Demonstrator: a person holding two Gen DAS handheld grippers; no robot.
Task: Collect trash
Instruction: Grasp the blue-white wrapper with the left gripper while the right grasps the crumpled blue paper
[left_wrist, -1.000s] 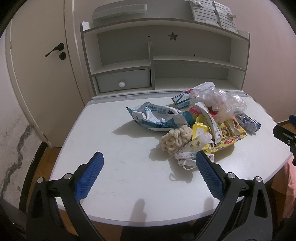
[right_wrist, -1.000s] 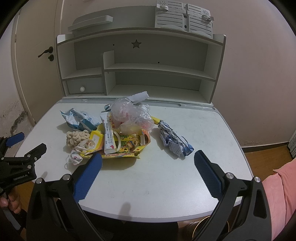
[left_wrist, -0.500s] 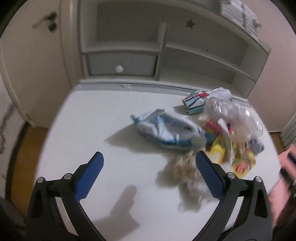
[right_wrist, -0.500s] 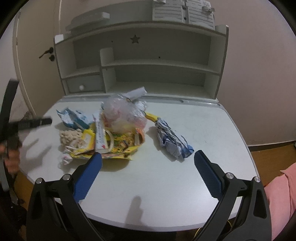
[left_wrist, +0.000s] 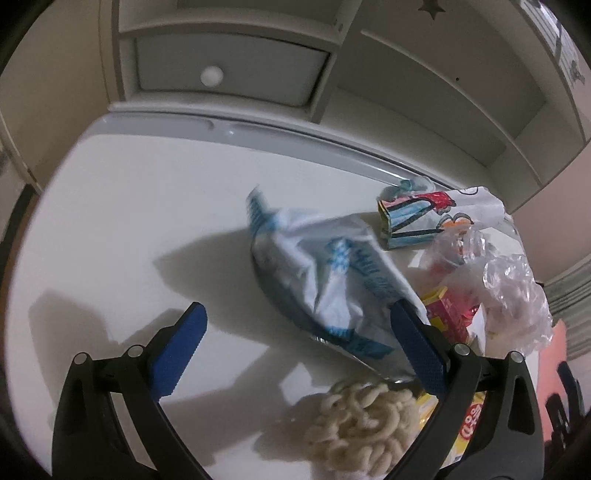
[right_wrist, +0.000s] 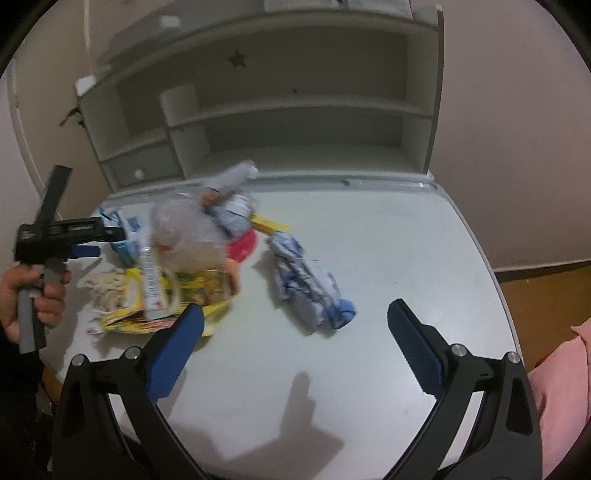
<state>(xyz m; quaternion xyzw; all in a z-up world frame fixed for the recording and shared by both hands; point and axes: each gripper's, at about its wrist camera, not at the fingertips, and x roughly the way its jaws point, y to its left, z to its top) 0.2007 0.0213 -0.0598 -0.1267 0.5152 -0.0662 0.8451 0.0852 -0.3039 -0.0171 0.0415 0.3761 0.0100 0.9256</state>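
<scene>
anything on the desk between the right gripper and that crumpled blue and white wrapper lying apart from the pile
Nothing: in the right wrist view only bare desk lies between the open right gripper and the crumpled wrapper.

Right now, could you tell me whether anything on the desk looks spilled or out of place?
Yes. Crumpled wrappers lie heaped on the desk: a blue-and-white bag, a clear plastic bag and a yellow wrapper. A clump of puffed snack rings sits bare on the desk beside them. One crumpled wrapper lies apart.

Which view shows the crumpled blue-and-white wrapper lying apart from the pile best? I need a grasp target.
The right wrist view: the crumpled blue-and-white wrapper lies alone on the white desk, whole and unobstructed, ahead of the open right gripper. The left wrist view does not show it.
</scene>
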